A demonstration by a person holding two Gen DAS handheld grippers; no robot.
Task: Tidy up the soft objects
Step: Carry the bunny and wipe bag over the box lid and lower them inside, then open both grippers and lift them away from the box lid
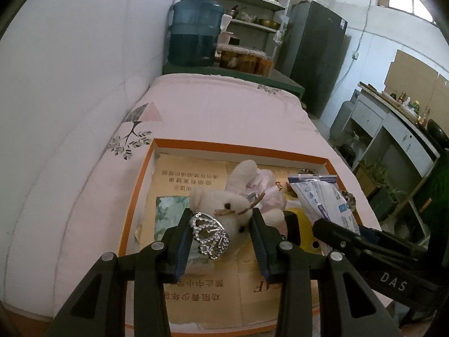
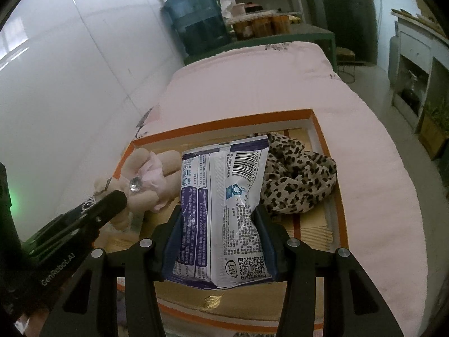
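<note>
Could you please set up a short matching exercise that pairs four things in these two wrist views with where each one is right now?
Things:
1. plush rabbit
2. wipes packet
3. leopard-print scarf
4. water jug

Places:
A. lying in the orange-edged box, at its far right corner
B. standing beyond the far end of the pink bed
C. clamped in the left gripper
D. clamped in the right gripper

Pairs: 1-C, 2-D, 3-A, 4-B
</note>
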